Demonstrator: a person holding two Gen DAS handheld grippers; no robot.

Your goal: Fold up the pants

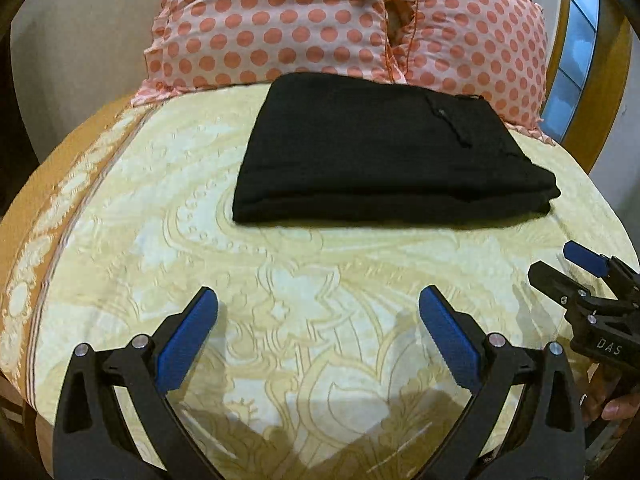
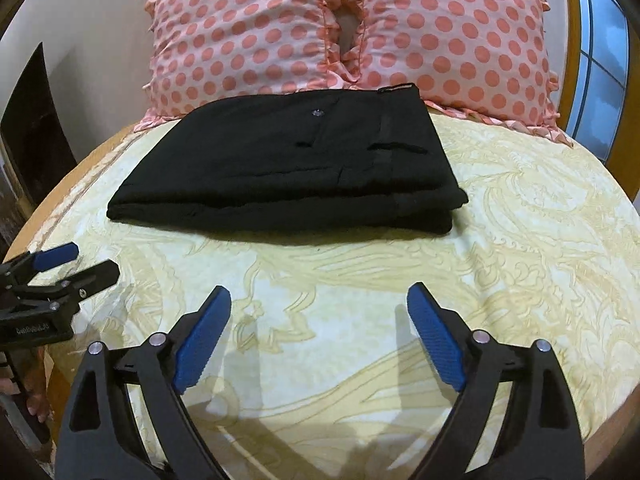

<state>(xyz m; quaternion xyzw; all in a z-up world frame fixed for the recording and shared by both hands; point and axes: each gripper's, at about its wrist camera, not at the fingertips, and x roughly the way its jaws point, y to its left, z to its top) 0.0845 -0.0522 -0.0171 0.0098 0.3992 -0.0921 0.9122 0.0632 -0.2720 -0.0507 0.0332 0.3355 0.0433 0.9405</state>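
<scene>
Black pants (image 1: 384, 152) lie folded in a neat rectangle on the bed, near the pillows; they also show in the right wrist view (image 2: 296, 168), with a button on top. My left gripper (image 1: 318, 300) is open and empty, held above the bedspread well in front of the pants. My right gripper (image 2: 319, 298) is open and empty too, also short of the pants. The right gripper shows at the right edge of the left wrist view (image 1: 560, 262), and the left gripper at the left edge of the right wrist view (image 2: 90, 262).
Two pink pillows with orange dots (image 1: 280, 20) (image 2: 460, 40) lean at the head of the bed behind the pants. A cream patterned bedspread (image 1: 280, 320) covers the bed. A window (image 2: 600, 60) is at the far right, a wall at the left.
</scene>
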